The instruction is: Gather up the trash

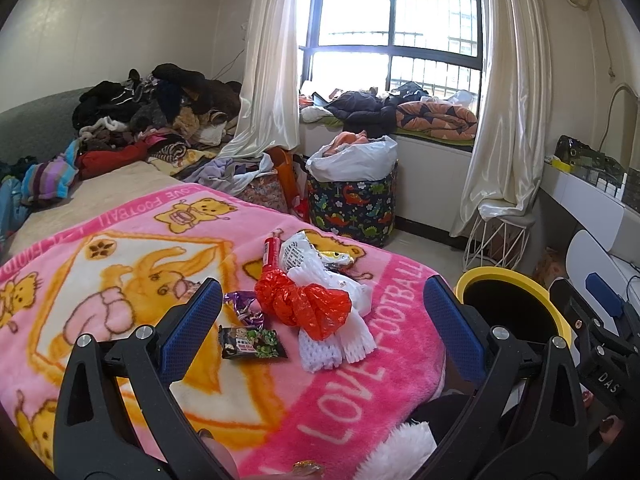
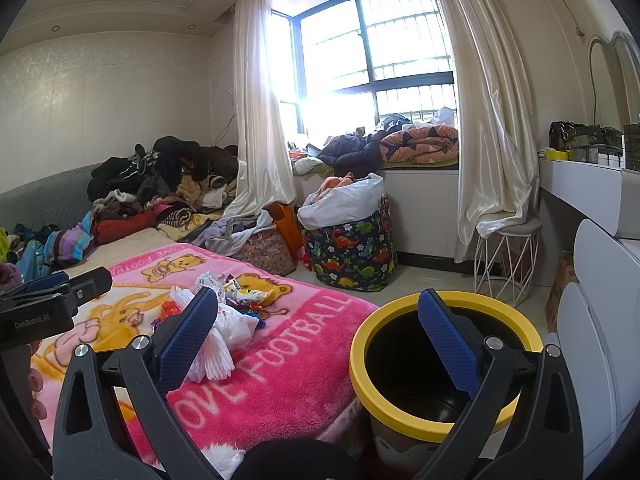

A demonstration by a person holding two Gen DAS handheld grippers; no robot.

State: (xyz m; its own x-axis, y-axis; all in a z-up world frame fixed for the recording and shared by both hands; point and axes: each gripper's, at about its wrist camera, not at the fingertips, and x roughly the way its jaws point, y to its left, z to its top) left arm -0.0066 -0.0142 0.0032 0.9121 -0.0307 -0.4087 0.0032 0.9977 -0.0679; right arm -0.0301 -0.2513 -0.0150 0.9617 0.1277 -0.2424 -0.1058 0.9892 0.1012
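**A:** Your left gripper (image 1: 322, 322) is spread wide with nothing between the blue pads, hovering over the pink blanket (image 1: 120, 280). The right gripper (image 2: 318, 334) is just as wide and empty, and through it you look onto the yellow-rimmed bin (image 2: 440, 360) standing on the floor just beside the bed's edge.

**B:** And the trash?

**A:** It sits in a cluster on the blanket, straight ahead of your left jaws. Nearest is the dark snack wrapper (image 1: 252, 342), lying flat. Just behind it is a purple candy wrapper (image 1: 244, 306). To the right, the crumpled red plastic bag (image 1: 304, 304) rests on white foam netting (image 1: 336, 344), with a red tube (image 1: 271, 250) and a white printed bag (image 1: 300, 254) farther back.

**B:** Which would you take first?

**A:** I'd judge the red bag easiest: it stands up and will crush between the pads. Come down over its bulk and close fully. The flat wrapper likely needs a steep approach at one edge, or you'll pinch blanket pile instead. Lift clear before swinging right to the bin, so the netting isn't dragged along.
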